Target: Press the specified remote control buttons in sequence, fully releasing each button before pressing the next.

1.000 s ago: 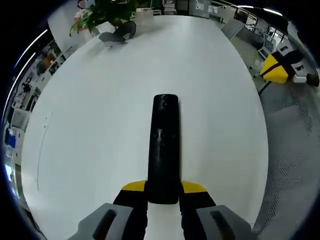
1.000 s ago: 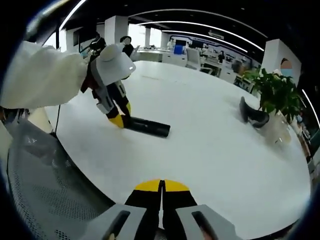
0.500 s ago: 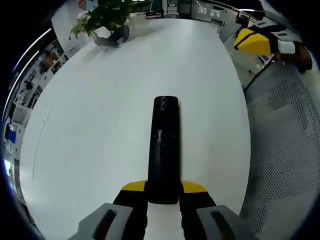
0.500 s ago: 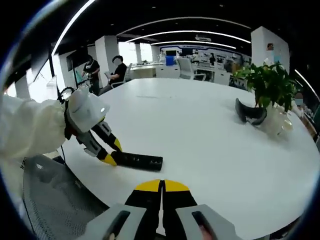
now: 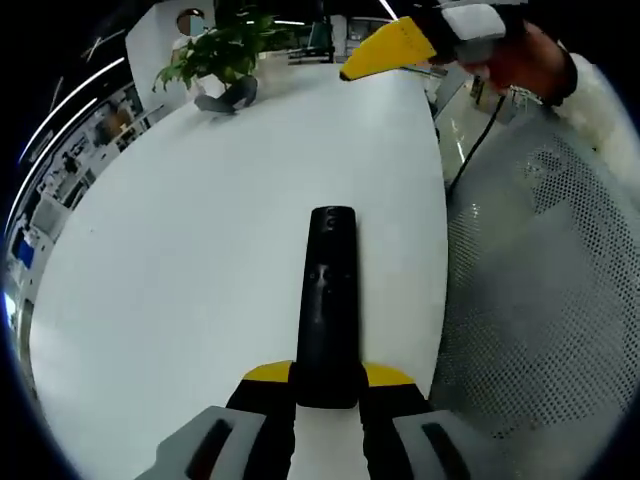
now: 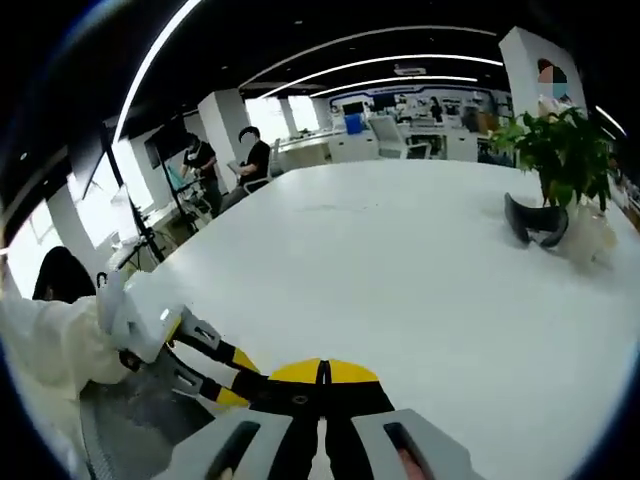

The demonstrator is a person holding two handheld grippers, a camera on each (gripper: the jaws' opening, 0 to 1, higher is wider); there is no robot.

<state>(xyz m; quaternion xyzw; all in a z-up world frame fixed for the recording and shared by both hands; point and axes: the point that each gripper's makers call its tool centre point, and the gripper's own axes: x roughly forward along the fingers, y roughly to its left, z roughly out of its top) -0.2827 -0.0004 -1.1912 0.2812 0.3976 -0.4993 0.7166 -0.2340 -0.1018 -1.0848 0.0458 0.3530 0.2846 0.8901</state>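
— What have you got in the left gripper (image 5: 326, 398)?

— Its yellow-tipped jaws are clamped on the near end of the long black plastic remote control (image 5: 327, 300). The remote runs straight out ahead of me, lying flat along the white round table (image 5: 180, 260), its buttons facing up. That grip is the same as a second ago; the remote sits just as it did between my jaws.

— And the right gripper (image 6: 322, 385)?

— Closed on nothing, its jaws pressed together. What has changed is where it is. A second ago it hung well off to the side, looking at the remote from a distance. Now, from the left gripper, I see its yellow tip (image 5: 390, 47) high and ahead to the right, over the table's far edge, with my hand (image 5: 530, 60) behind it. From the right gripper, my left gripper (image 6: 205, 360) has come in close, just below and left of my own jaws.

— So is a button pressed yet?

— I judge not. The tip is still well apart from the remote. I think the closed tip is swinging round to come down on the first button, though which button I can't tell; they are too small and dark to read.

— Anything else nearby?

— A green potted plant (image 5: 225, 45) and a dark curved headset-like thing (image 6: 535, 222) far across the table, out of the way.
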